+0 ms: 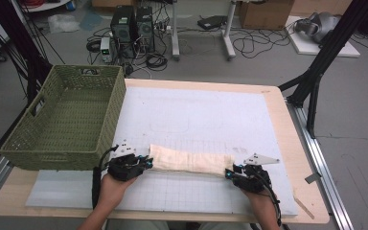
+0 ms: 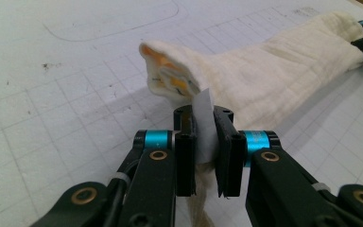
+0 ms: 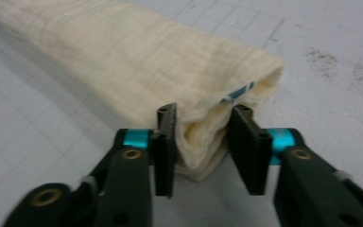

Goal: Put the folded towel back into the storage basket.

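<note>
Cloth: one folded cream towel [image 1: 190, 160] on the mat [image 1: 196, 115].
Left gripper [image 2: 203, 137]: clamped on towel's end.
Right gripper [image 3: 201, 142]: jaws around the opposite end, touching it.
Basket [image 1: 57, 153]: one, green.

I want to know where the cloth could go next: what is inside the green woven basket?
The basket sits at the table's left edge with its woven floor and inner walls bare; nothing lies on the visible part. Its near wall hides the strip of floor just behind it. The folded cloth lies outside, on the white mat.
</note>
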Available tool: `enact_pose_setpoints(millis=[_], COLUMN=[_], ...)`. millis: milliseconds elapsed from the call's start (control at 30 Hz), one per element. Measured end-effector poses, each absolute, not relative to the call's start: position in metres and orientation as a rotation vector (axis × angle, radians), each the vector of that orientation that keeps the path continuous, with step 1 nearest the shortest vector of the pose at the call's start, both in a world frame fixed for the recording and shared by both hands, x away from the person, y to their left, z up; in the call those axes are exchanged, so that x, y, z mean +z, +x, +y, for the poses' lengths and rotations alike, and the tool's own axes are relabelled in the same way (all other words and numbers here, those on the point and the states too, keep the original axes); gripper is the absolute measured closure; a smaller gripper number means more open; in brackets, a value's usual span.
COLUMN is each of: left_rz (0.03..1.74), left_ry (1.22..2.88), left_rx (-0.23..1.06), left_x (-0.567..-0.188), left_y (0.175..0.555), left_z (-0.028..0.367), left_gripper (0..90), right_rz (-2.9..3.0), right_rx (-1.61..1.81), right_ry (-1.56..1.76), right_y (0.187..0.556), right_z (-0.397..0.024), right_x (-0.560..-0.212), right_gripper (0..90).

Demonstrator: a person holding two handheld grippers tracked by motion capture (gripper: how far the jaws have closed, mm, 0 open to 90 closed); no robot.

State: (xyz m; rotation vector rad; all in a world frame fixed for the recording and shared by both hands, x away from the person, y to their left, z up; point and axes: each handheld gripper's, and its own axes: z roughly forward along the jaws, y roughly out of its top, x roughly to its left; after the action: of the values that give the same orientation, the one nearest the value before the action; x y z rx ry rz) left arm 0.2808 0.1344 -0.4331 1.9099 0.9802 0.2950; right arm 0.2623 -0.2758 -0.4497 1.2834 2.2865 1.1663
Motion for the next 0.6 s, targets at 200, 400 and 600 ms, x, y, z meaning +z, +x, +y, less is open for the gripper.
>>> enact_pose_setpoints(millis=[200,400,600], left_rz=[0.972,0.953,0.934], left_ry=[1.905,1.863,1.818], left_rx=[0.298,0.325,0.334], left_x=[-0.432,-0.425,-0.416], left_y=[0.281,0.279,0.277], left_z=[0.135,0.138,0.142], left_gripper=[79.9,80.4,80.6], right_rz=[2.315,2.313,2.261], right_rx=[1.191,1.14,1.164], right_ry=[1.269,1.187,1.126], right_y=[0.263,0.261,0.258], right_z=[-0.275,-0.271,-0.273], right_x=[-0.449,-0.441,-0.427], right_gripper=[79.7,80.3,80.4])
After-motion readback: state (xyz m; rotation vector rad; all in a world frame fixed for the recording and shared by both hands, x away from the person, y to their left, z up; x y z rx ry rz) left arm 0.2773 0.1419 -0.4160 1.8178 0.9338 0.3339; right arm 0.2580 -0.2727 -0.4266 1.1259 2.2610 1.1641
